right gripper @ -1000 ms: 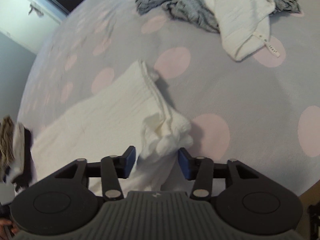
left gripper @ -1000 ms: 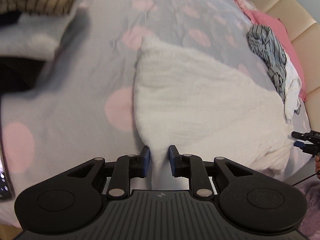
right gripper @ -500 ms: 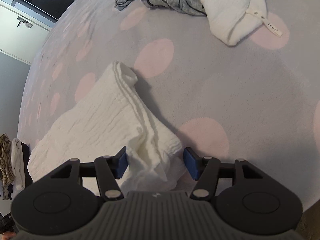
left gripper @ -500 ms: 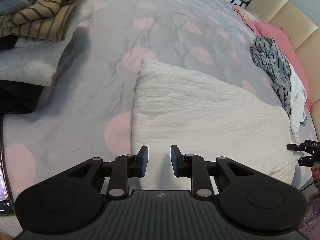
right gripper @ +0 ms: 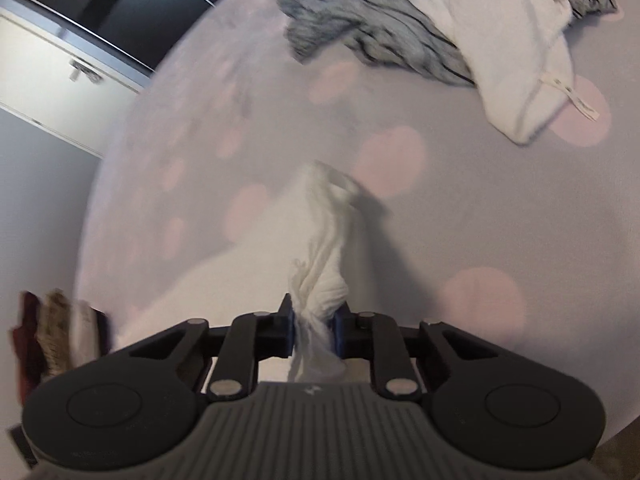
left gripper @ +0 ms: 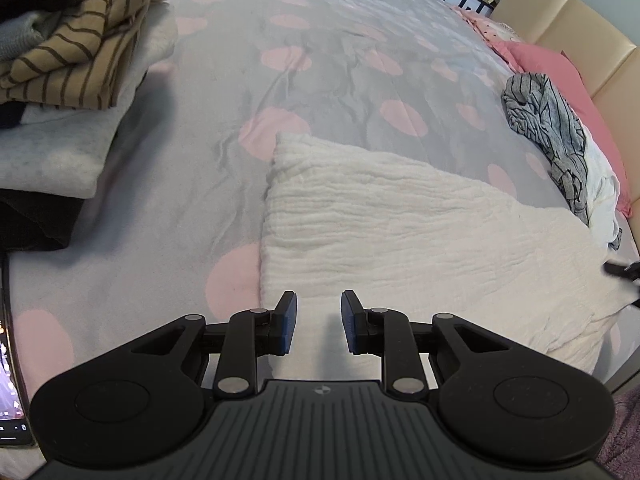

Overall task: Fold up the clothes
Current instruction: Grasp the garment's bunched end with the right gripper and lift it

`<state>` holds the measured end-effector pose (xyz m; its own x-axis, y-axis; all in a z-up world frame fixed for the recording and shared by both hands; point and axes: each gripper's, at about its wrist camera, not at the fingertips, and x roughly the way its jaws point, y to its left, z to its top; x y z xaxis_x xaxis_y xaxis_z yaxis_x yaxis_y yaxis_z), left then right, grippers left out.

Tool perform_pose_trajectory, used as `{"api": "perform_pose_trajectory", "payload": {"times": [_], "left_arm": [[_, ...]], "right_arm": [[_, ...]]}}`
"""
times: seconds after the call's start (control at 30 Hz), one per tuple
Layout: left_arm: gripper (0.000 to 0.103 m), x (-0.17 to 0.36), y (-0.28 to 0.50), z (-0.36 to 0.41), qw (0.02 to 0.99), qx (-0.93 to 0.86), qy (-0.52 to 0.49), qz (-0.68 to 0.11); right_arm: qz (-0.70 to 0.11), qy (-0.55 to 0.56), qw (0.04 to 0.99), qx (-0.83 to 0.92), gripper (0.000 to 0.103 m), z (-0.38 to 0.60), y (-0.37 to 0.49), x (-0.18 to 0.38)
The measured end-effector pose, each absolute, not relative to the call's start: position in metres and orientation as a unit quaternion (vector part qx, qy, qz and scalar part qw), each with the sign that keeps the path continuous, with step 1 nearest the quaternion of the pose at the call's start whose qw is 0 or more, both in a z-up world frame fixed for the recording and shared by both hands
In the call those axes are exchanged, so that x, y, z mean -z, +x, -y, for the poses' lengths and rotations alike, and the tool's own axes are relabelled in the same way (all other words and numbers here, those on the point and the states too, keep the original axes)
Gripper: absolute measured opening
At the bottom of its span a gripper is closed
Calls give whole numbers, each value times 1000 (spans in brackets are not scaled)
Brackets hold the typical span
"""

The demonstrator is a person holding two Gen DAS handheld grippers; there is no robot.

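A white crinkled garment (left gripper: 400, 232) lies folded flat on the grey bedspread with pink dots (left gripper: 168, 200). My left gripper (left gripper: 318, 322) is open and empty, hovering over the garment's near edge. In the right wrist view my right gripper (right gripper: 314, 330) is shut on a bunched corner of the same white garment (right gripper: 320, 248) and lifts it off the bed, the cloth stretched taut up to the jaws. The right gripper's tip shows at the right edge of the left wrist view (left gripper: 622, 270).
A stack of folded clothes topped by a tan striped piece (left gripper: 76, 44) sits at the left. A grey striped garment (left gripper: 548, 124) and a white one (right gripper: 516, 40) lie in a heap by the pink pillow (left gripper: 576, 92). A phone (left gripper: 10, 368) lies at the left edge.
My left gripper let go of the white garment and opened wider. My right gripper closed on the garment's corner and is pulling it up; its view is blurred by motion.
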<state>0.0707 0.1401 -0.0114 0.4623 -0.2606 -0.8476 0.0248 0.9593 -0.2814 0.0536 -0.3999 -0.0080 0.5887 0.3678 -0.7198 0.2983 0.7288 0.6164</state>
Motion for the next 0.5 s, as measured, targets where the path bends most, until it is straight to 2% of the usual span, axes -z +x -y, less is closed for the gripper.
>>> {"api": "perform_pose_trajectory", "payload": {"times": [0.13,0.23,0.5], "left_arm": [[21,9,70,-146,849,79,-124,-508],[21,6,69,-149,851,80,-128,-503],[21,5,65,-156,852,78,-133,-501]], "right_arm": [[-421,365,828,-63,19,372,58,-31],[-422,309,850,-62,19,351,66,-48],[-490,247,835,33,20,373,61,-13]]}}
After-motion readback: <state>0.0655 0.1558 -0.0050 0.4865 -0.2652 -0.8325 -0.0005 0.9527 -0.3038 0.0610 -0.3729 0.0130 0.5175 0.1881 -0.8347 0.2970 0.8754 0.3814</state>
